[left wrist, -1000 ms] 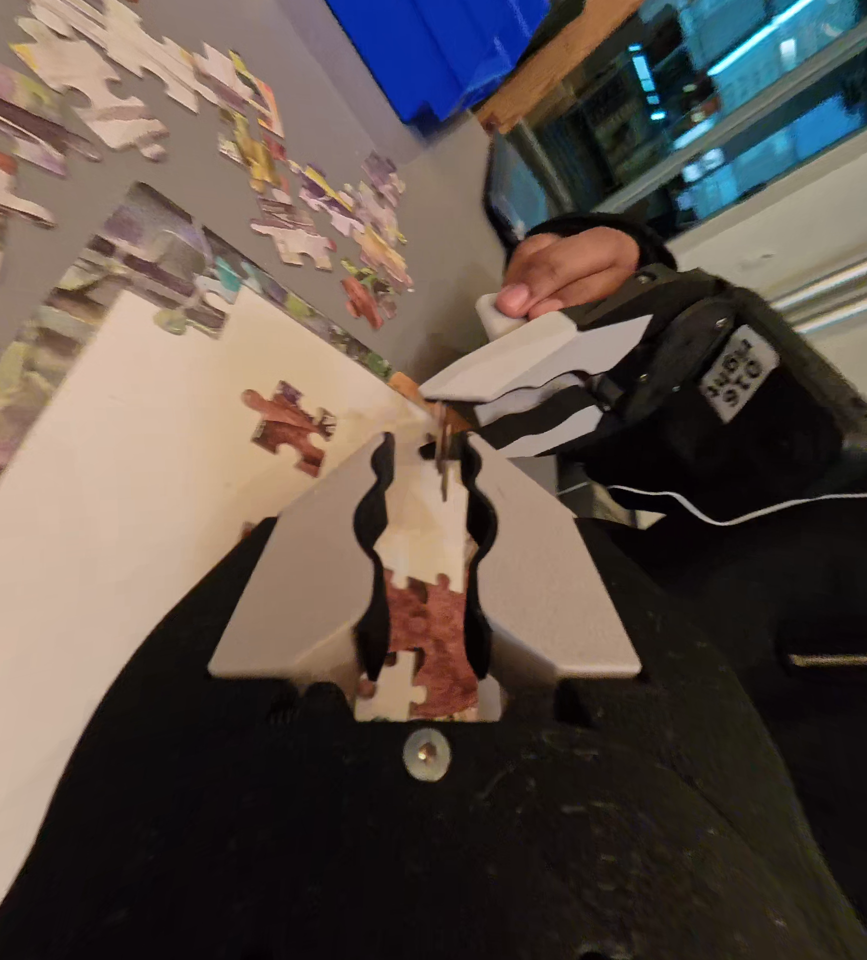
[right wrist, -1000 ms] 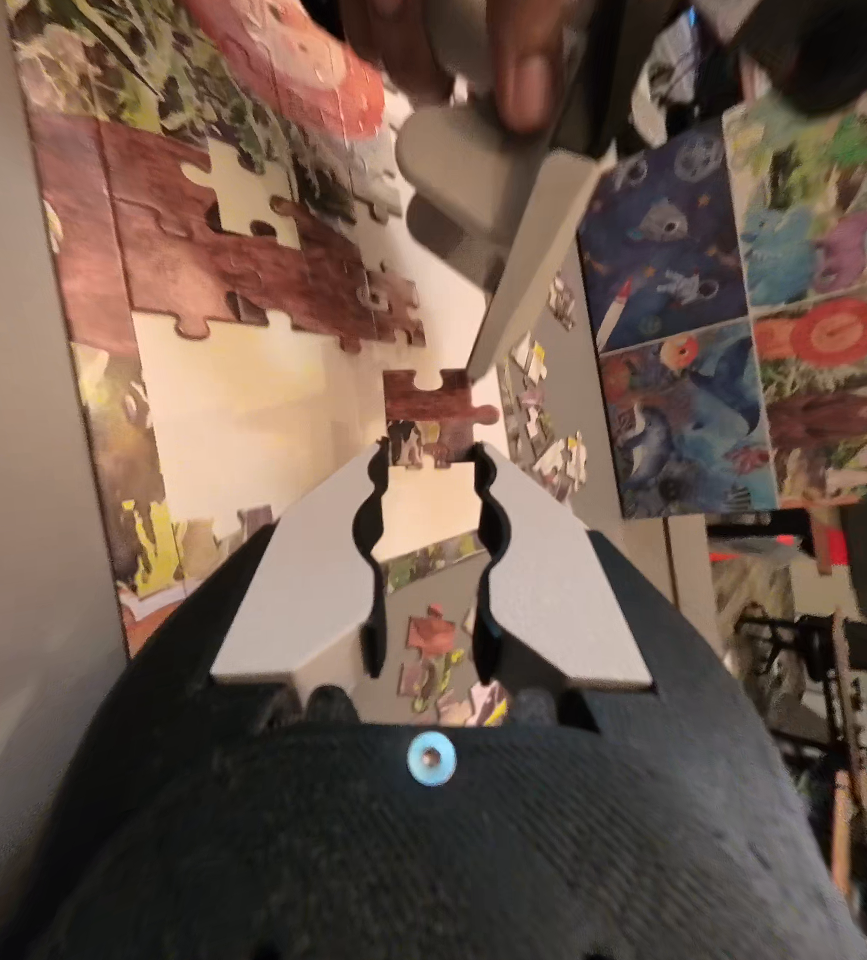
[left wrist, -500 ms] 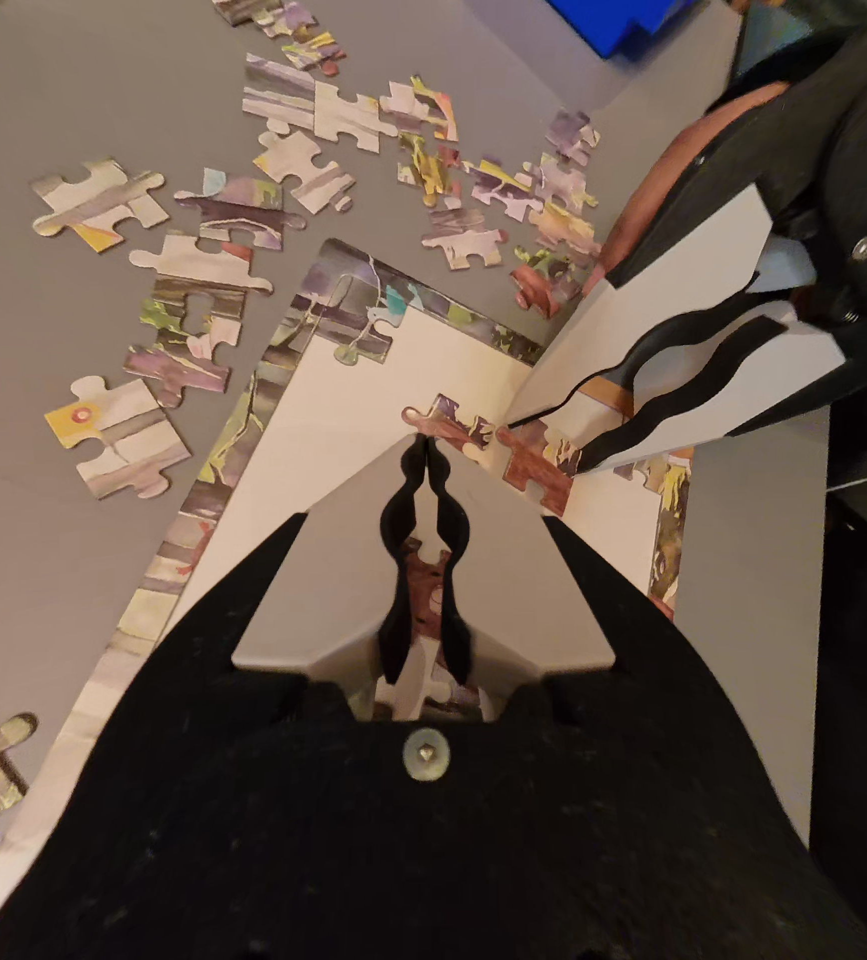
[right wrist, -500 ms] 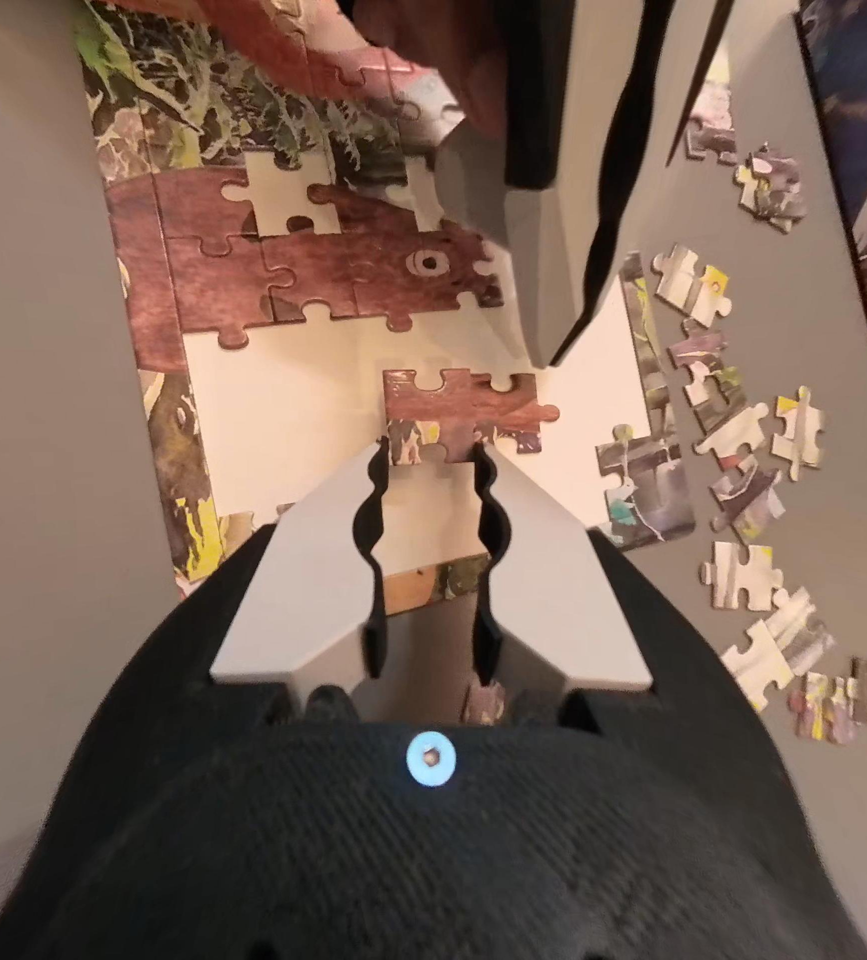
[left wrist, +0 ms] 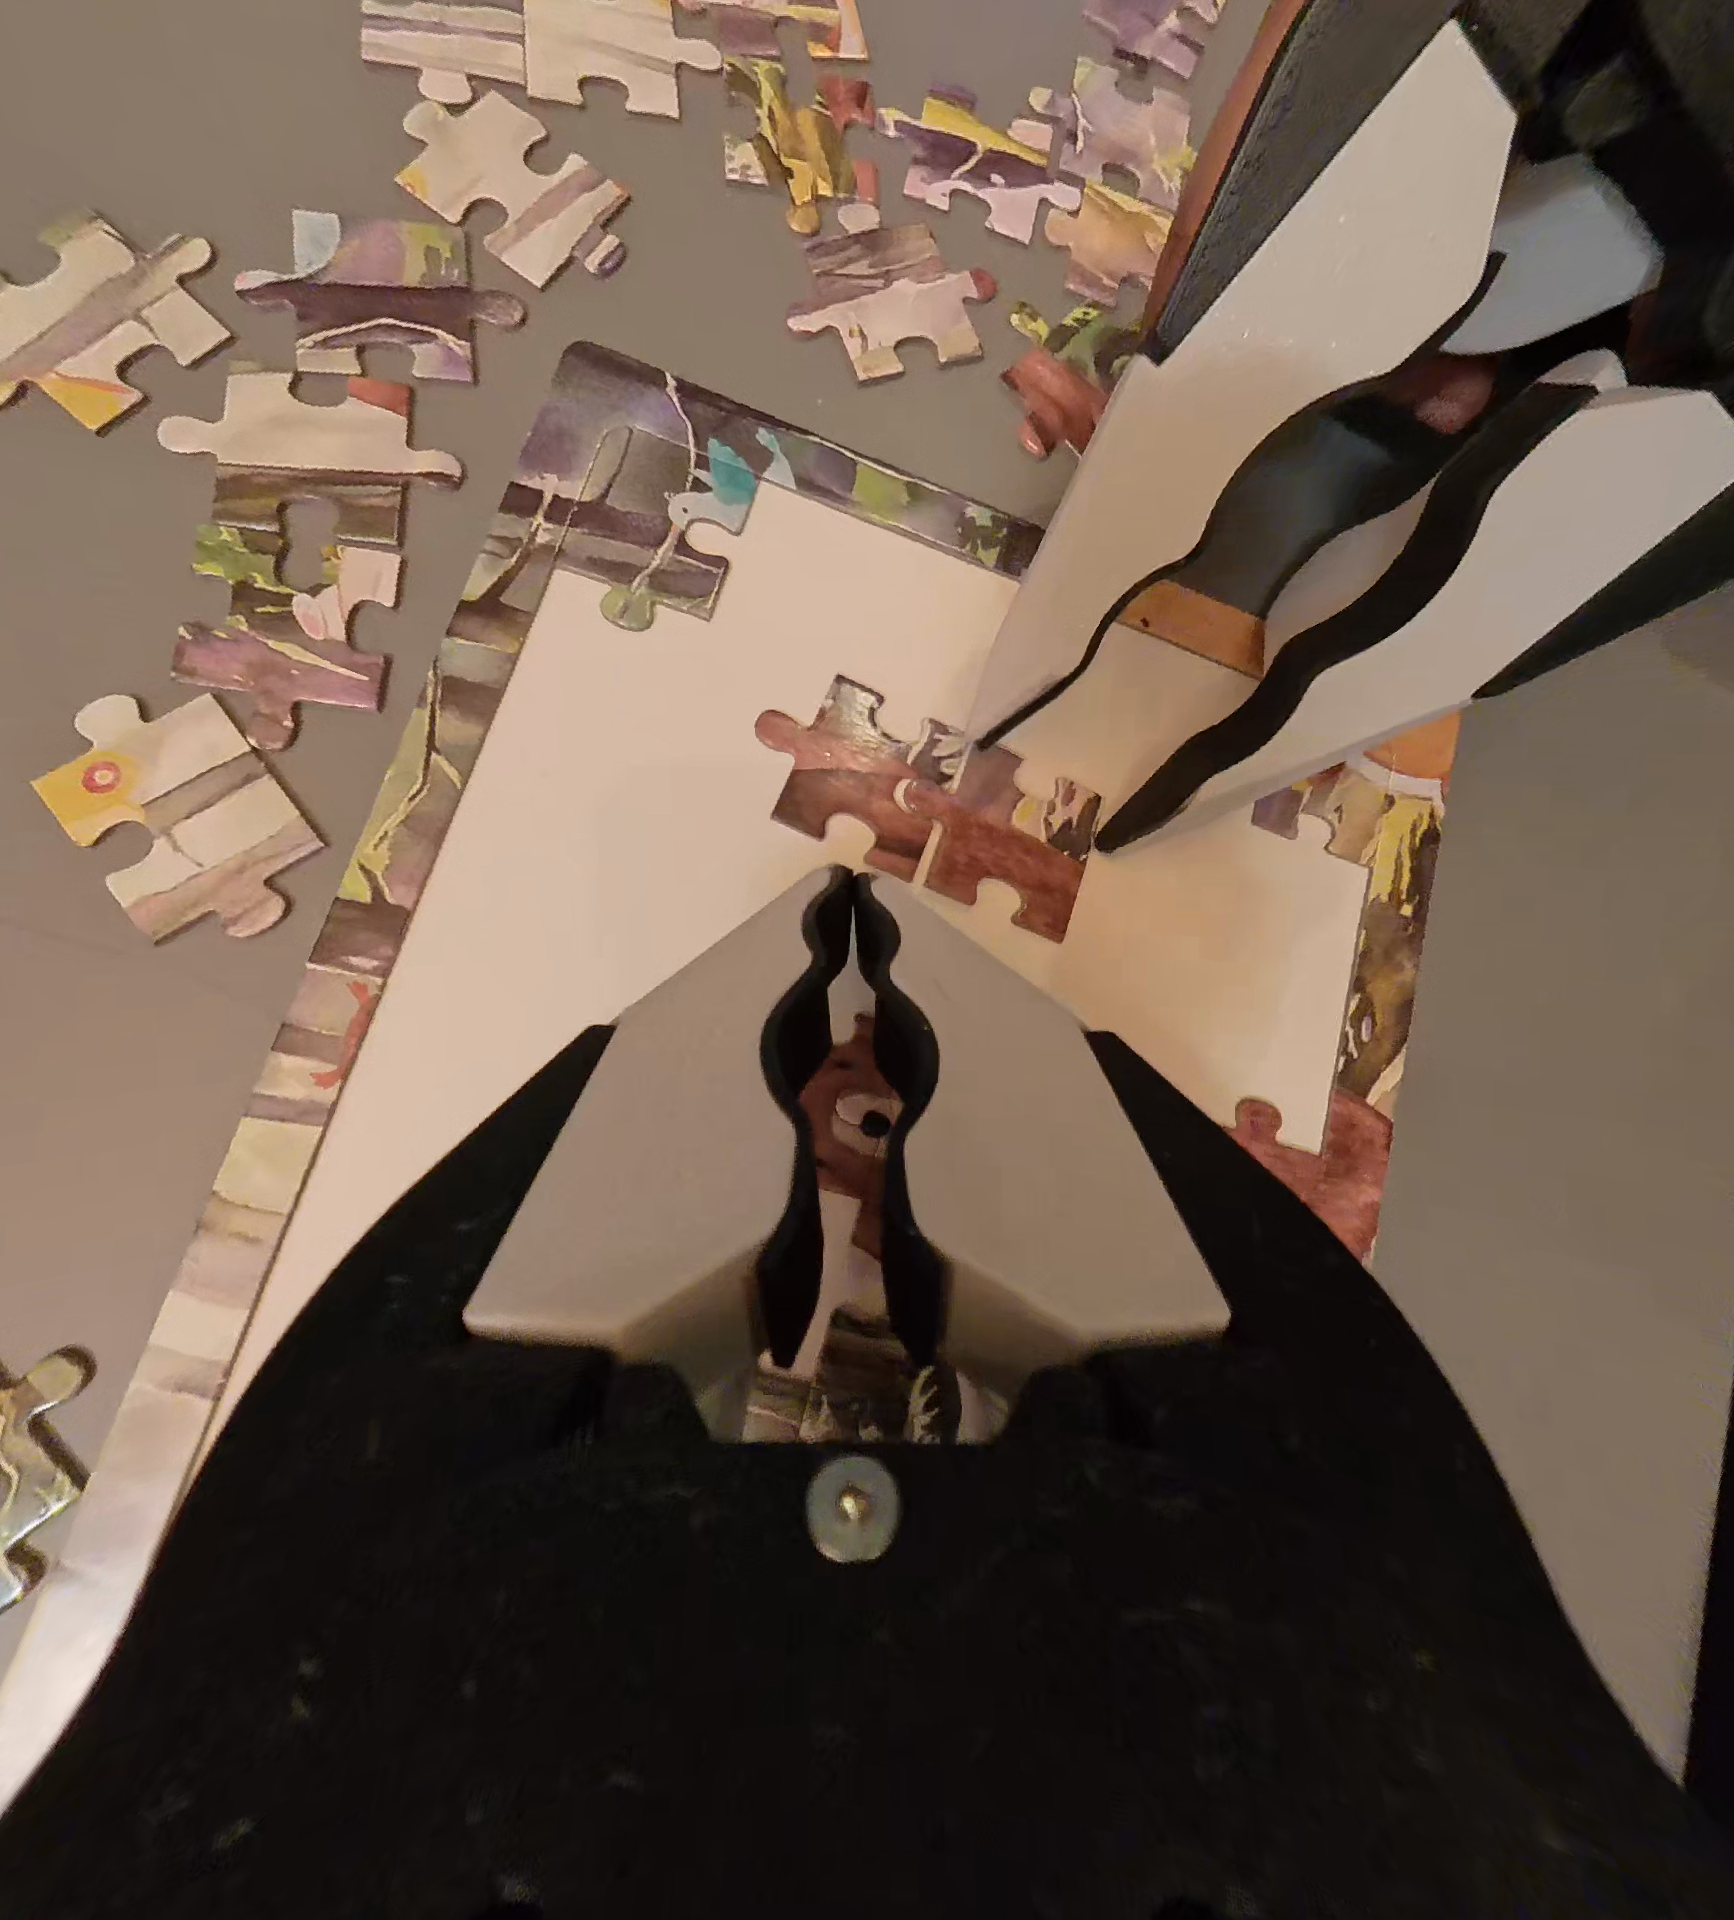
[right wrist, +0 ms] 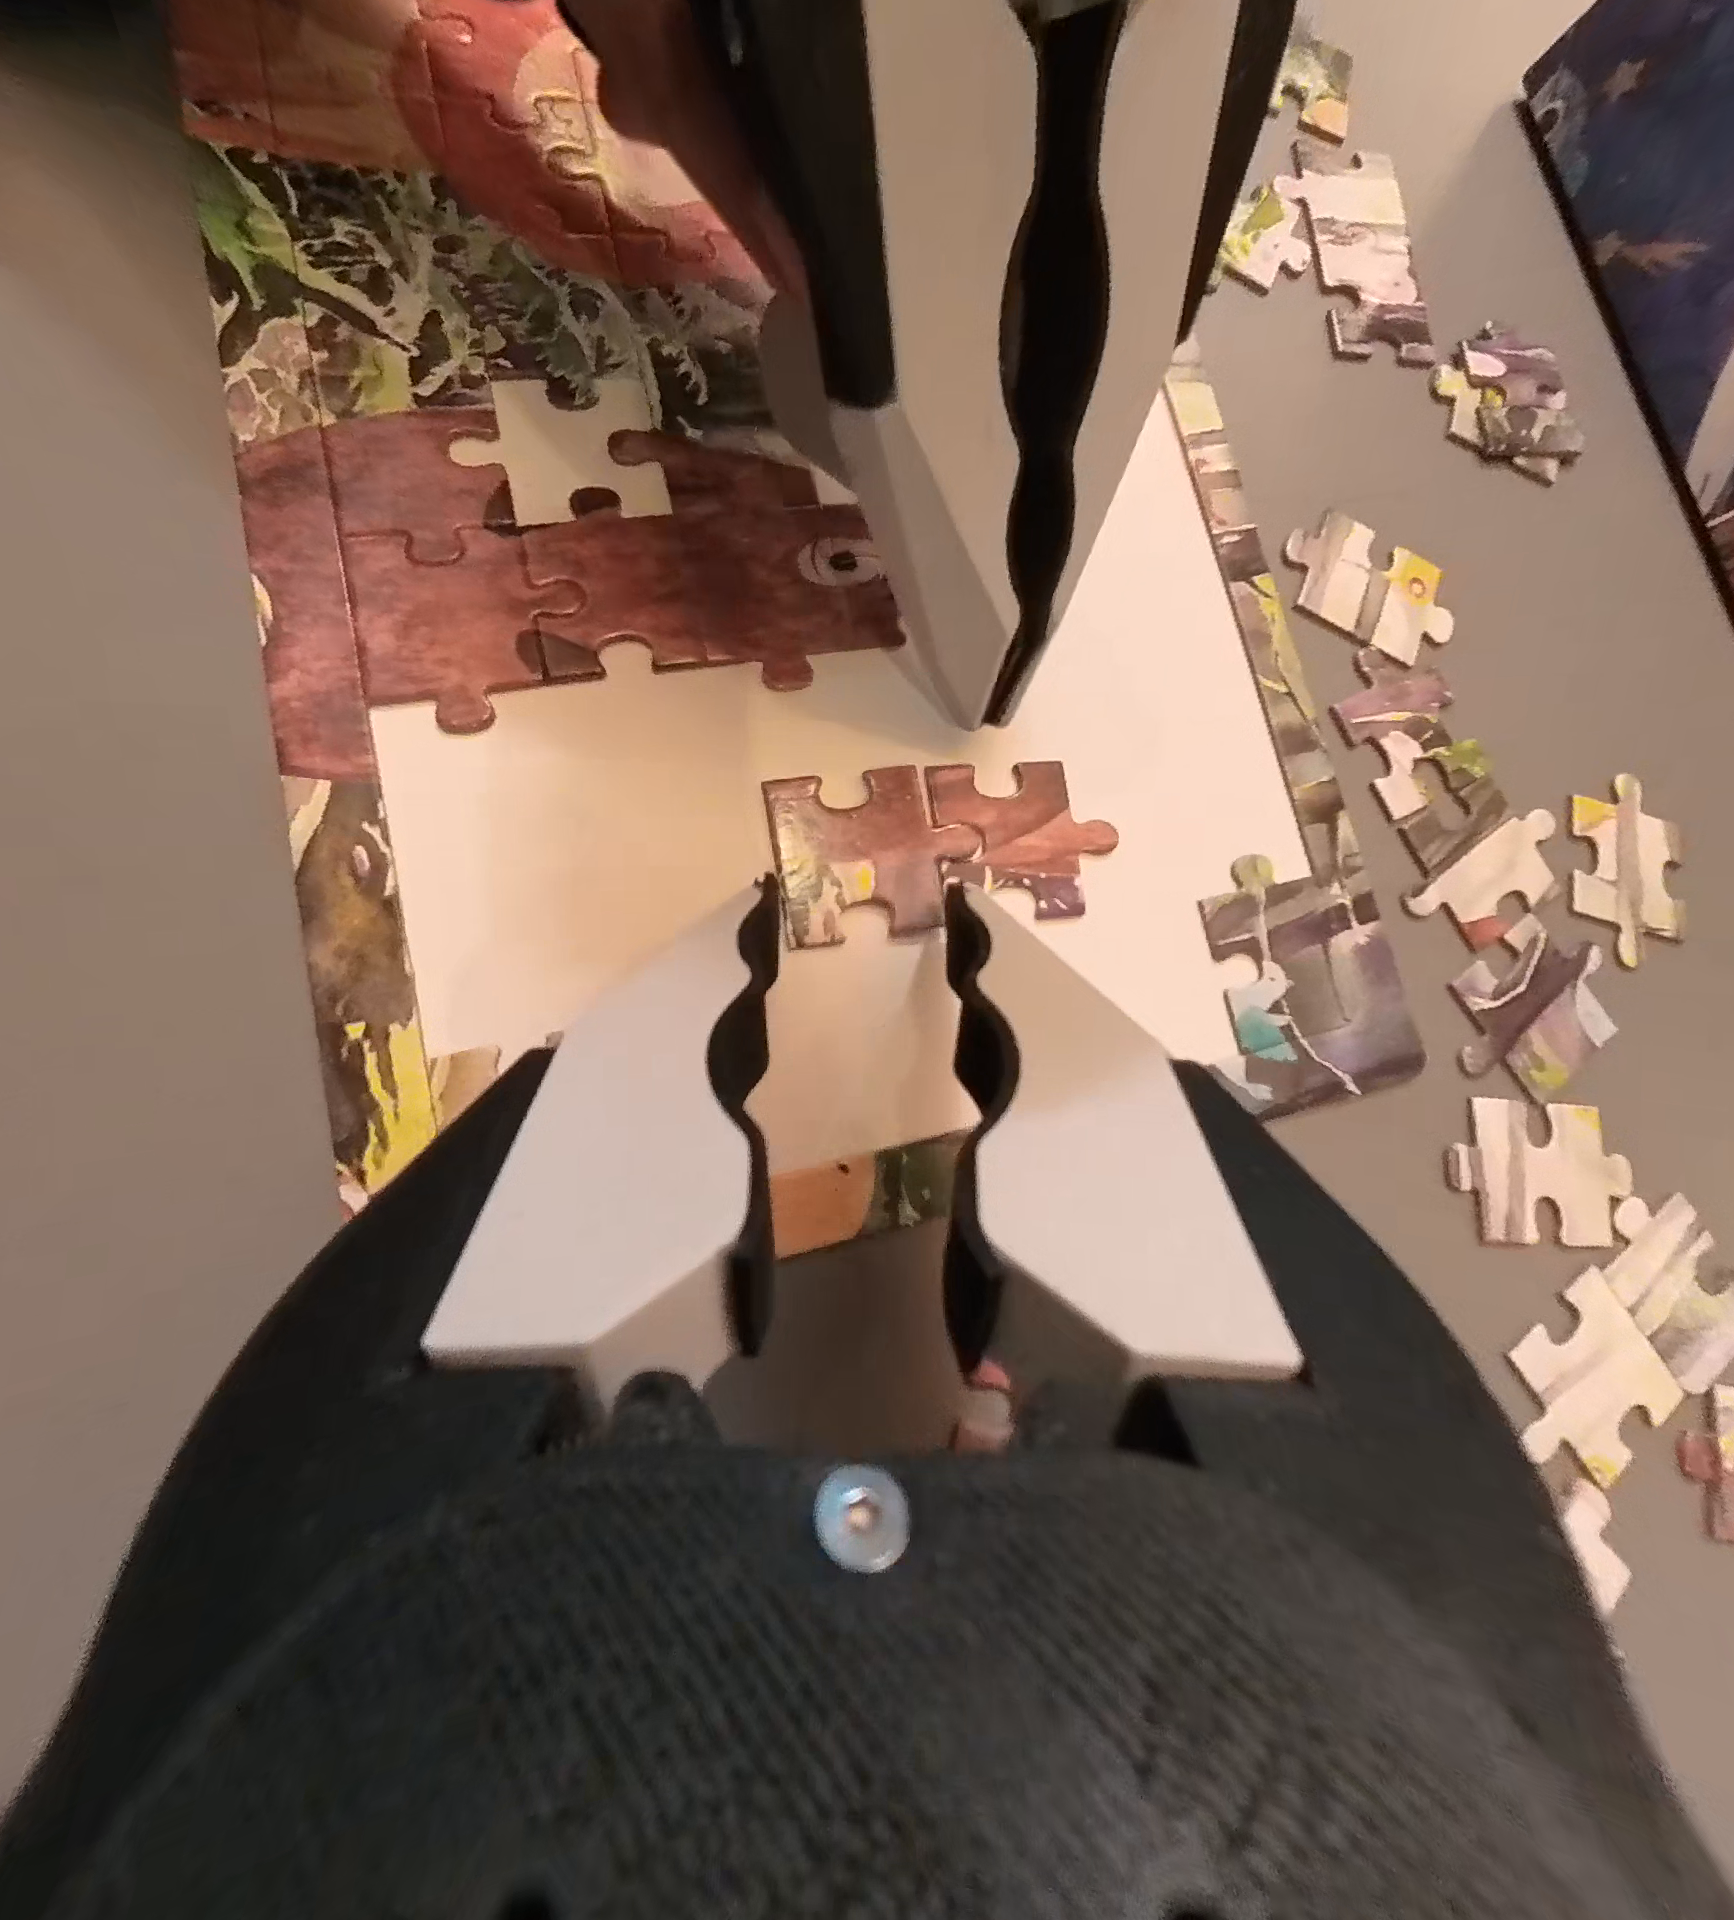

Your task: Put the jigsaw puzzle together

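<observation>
Two brown puzzle pieces (right wrist: 930,852) are hooked together and lie flat on the cream middle of the puzzle tray (right wrist: 572,831), apart from the brown row (right wrist: 572,592) that is already built along the tray's far side. They sit in the open so that both tools can get at them from two sides.

The right gripper (right wrist: 858,894) has its fingers open, about as wide as one piece. One fingertip is at the outer end of the nearer piece and the other is by the seam where the two pieces meet. It is not squeezing anything (the pieces lie loose under it). I think it is there to hold the pair steady or slide it.

The left gripper (left wrist: 852,883) has its fingers closed tip to tip, with nothing between them. Its point is just beside the pair's other long edge, near a notch. A closed point like that is good for poking, so I think it is meant to press the joint down or push the pair along.

The pair is longer than it is wide. Its long side runs left to right in the right wrist view, in line with the built brown row. A round knob sticks out at its right end, toward the loose pieces (right wrist: 1528,852) on the grey surface (right wrist: 1725,935).
</observation>
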A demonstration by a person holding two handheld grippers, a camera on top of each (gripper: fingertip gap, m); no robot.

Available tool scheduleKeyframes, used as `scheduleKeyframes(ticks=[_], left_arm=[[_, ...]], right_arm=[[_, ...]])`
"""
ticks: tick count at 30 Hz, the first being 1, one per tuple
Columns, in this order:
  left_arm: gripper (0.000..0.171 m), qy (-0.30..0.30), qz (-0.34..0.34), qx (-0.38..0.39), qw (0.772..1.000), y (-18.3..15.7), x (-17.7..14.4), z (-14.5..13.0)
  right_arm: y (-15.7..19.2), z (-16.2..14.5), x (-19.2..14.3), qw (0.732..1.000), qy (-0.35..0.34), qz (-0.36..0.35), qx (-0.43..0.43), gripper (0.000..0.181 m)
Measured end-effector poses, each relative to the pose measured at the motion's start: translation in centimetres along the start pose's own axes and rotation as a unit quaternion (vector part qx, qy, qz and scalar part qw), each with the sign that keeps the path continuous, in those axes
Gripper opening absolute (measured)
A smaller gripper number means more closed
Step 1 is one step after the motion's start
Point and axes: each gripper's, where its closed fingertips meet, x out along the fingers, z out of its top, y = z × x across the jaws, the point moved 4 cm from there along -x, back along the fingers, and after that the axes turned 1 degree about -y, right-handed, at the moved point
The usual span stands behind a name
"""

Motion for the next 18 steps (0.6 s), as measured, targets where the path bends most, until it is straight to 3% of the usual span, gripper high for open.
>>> scheduleKeyframes(ticks=[8, 18], left_arm=[[0.000, 0.001, -0.001, 0.015, 1.000, -0.6, 0.5, 0.0], [0.000, 0.005, -0.005, 0.012, 1.000, -0.6, 0.7, -0.2]], right_arm=[[0.9, 1.3, 0.1, 0.999, -0.032, 0.006, -0.020, 0.028], [1.2, 1.0, 0.9, 1.000, -0.020, 0.017, -0.012, 0.025]])
